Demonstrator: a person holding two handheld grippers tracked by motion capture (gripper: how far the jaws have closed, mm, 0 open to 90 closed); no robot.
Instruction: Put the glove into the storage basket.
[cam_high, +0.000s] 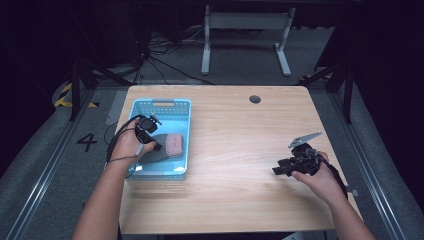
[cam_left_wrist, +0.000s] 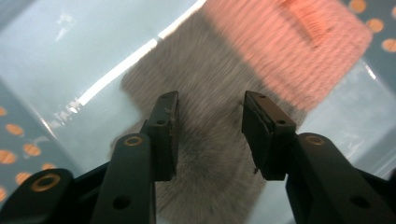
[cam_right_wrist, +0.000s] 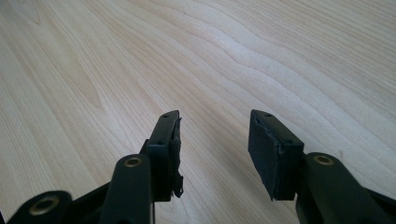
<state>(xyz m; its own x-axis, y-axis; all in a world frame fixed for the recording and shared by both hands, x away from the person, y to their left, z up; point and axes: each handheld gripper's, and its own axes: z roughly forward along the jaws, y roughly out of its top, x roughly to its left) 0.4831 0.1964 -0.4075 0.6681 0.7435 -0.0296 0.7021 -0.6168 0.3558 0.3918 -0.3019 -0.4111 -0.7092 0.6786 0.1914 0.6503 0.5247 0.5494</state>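
So the thing in play is a grey sock (cam_left_wrist: 205, 154) with a pink ribbed cuff (cam_left_wrist: 285, 42), lying flat on the floor of the light blue basket (cam_high: 162, 103), which sits at the left side of the wooden surface (cam_high: 240, 150). In the high view the sock's long axis runs roughly left to right across the basket, pink cuff at the right end near the basket's right wall, grey foot part toward the left.

The left claw (cam_left_wrist: 210, 126) is right over the grey part. In its own view both pads stand apart with the grey fabric showing in the gap between them, and neither pad looks pressed into it, so I'd call it parted at a middling width and gripping nothing. The picture is blurry, so whether the tips brush the fabric I can't say. From this claw the cuff lies ahead and to the upper right, the sock stretching away along that line.

The right claw (cam_right_wrist: 215, 144) is well away on the far right of the surface, spread wide over bare wood, nothing between its pads.

My read: the left hand (cam_high: 131, 145) is by far the nearer one, so anything done with that sock falls to it. The right hand (cam_high: 320, 177) just sits there.
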